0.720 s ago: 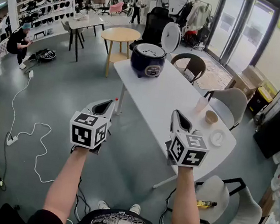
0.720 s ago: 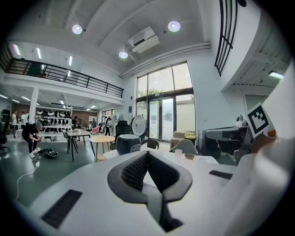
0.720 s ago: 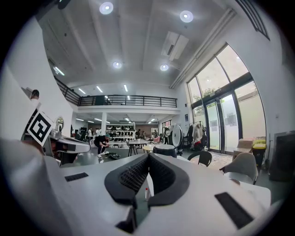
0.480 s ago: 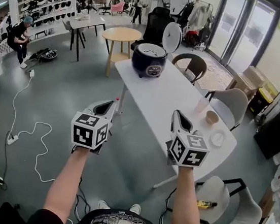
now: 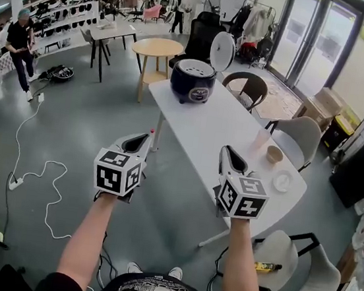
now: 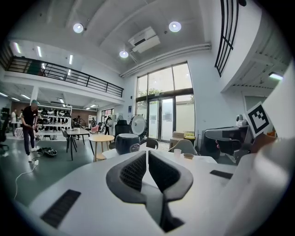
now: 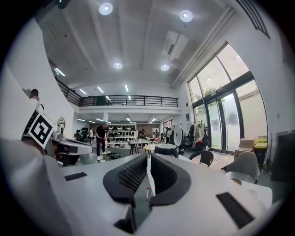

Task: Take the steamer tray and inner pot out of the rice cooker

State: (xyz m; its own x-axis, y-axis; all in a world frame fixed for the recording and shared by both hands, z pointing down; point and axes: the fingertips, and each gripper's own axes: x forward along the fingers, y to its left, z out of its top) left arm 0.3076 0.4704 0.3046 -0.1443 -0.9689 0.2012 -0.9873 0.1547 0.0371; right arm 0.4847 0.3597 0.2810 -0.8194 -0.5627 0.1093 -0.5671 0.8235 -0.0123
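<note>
change: barely any, view nudged closer | left gripper [image 5: 145, 137]: jaws pressed together, empty | right gripper [image 5: 225, 150]: same | cooker [image 5: 192, 81]: lid [image 5: 221, 49] up, far end of table [image 5: 218, 132], well apart from you; tray [image 5: 194, 64] in it | task: not begun, you need to step closer

In the head view the left forearm [image 5: 85, 242] and the right forearm [image 5: 241, 269] rise bare from the bottom edge, side by side and apart. The left gripper [image 5: 136, 143] sits left of centre and the right gripper [image 5: 231, 157] right of centre, both pointing forward, nearly level. Each gripper's fingers are pressed together, with nothing between them.
</note>
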